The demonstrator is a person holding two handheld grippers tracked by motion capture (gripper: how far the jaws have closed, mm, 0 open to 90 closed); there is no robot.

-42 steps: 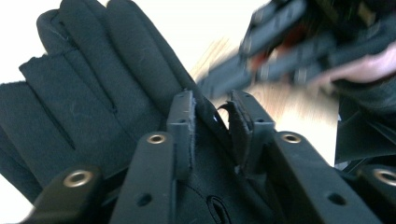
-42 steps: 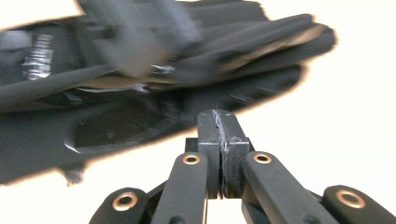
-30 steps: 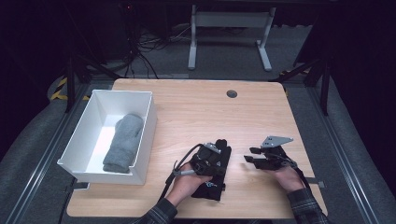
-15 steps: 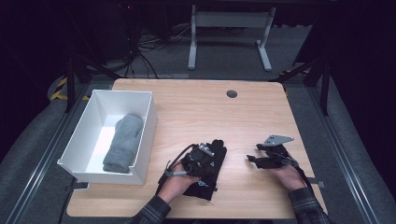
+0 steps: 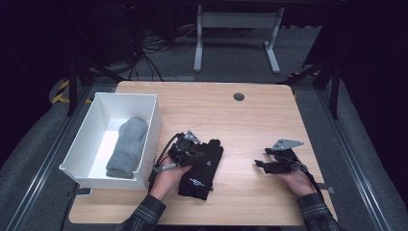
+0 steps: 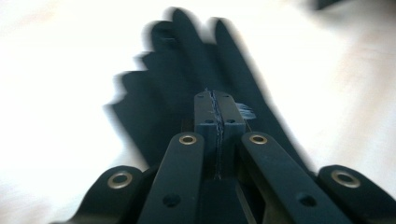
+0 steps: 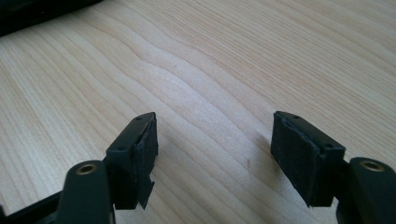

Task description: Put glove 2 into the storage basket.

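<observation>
Wooden bench (image 5: pixel 250 115) at frame centre carries your black glove (image 5: pixel 202 168), pinched in your clamped left gripper (image 5: pixel 192 153) beside the white bin (image 5: pixel 144 144), presumably for binning, while your right gripper (image 5: pixel 262 162) gapes empty.

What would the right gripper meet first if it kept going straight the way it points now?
Probably the black glove: the right gripper points left across the bare table with open jaws and nothing between them. Depth is uncertain.
</observation>
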